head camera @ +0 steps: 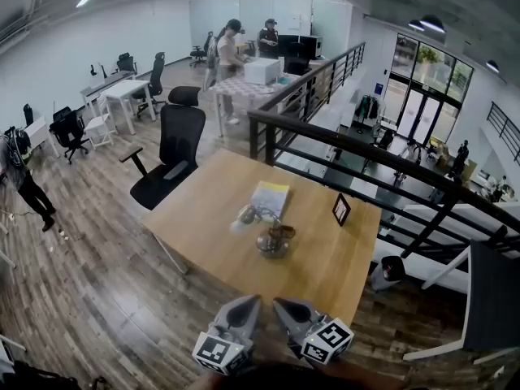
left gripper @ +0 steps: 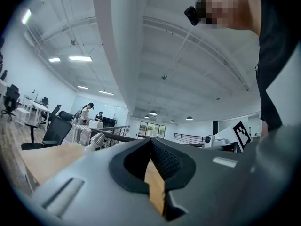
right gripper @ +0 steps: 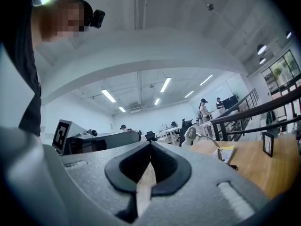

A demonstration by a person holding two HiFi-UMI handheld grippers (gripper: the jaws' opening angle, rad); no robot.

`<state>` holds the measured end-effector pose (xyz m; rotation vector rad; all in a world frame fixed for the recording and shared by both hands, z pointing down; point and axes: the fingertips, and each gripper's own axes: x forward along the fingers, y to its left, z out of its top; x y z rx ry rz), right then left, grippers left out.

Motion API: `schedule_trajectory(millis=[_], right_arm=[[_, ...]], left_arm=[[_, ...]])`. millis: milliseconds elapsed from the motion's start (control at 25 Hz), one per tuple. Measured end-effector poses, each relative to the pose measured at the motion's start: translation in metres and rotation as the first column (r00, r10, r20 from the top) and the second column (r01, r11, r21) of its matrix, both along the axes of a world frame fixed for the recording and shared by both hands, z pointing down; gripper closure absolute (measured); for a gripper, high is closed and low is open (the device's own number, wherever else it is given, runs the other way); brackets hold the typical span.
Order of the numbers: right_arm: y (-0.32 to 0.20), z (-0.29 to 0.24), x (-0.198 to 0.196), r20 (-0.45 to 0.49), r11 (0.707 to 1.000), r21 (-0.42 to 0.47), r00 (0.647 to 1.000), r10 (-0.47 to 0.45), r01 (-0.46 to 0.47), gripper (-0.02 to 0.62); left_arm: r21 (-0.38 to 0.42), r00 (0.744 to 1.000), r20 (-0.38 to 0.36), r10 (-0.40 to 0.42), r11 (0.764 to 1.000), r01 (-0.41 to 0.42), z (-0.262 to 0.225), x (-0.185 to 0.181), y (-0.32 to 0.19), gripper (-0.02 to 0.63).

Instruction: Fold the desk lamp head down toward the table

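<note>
Pointing: the left gripper [head camera: 248, 302] and the right gripper [head camera: 282, 305] are held side by side at the near edge of the head view. Both are aimed level toward the table [head camera: 325, 279], and their tips are angled in toward each other, close but apart.
Hand pose: each tool is carried low in front of the body, with its marker cube at the near end. The hands themselves are hidden below the frame edge.
Left tool state: the jaws are seen brought together at the tips in the left gripper view. Nothing is gripped, and only a sliver of wood shows through the slot behind the tips.
Right tool state: the jaws are pressed together in the right gripper view, and nothing is held between them.
Desk lamp [head camera: 273, 239]: it is placed near the middle of the table, well apart from both tools and untouched. Its pale head is carried above the tabletop on the arm, to the left of the round base.
Notebook [head camera: 270, 198]: it is laid flat just beyond the lamp, with a yellow band on its far edge.
Picture frame [head camera: 341, 209]: it is stood upright toward the far right of the table.
Office chair [head camera: 175, 149]: it is parked at the far left corner of the table.
Railing [head camera: 349, 149]: it runs along the far side of the table.
</note>
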<state>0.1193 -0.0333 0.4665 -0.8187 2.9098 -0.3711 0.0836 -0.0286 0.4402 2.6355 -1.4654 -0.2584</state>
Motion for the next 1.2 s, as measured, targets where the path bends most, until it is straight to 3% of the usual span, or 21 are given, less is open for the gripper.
schedule_trajectory(millis=[440, 720, 1200], right_arm=[[-0.081, -0.015, -0.086, -0.004, 0.993, 0.005, 0.993, 0.121, -0.121, 0.594], [-0.117, -0.018, -0.128, -0.006, 0.977, 0.025, 0.977, 0.212, -0.212, 0.594], [-0.161, 0.001, -0.145, -0.032, 0.942, -0.034, 0.942, 0.333, -0.334, 0.570]], left_arm=[[0.026, 0.992, 0.019, 0.128, 0.991, -0.129, -0.015, -0.081, -0.082, 0.604], [0.015, 0.972, 0.035, 0.234, 0.972, -0.235, -0.022, -0.121, -0.113, 0.604], [-0.004, 0.945, 0.010, 0.328, 0.945, -0.328, -0.002, -0.146, -0.149, 0.604]])
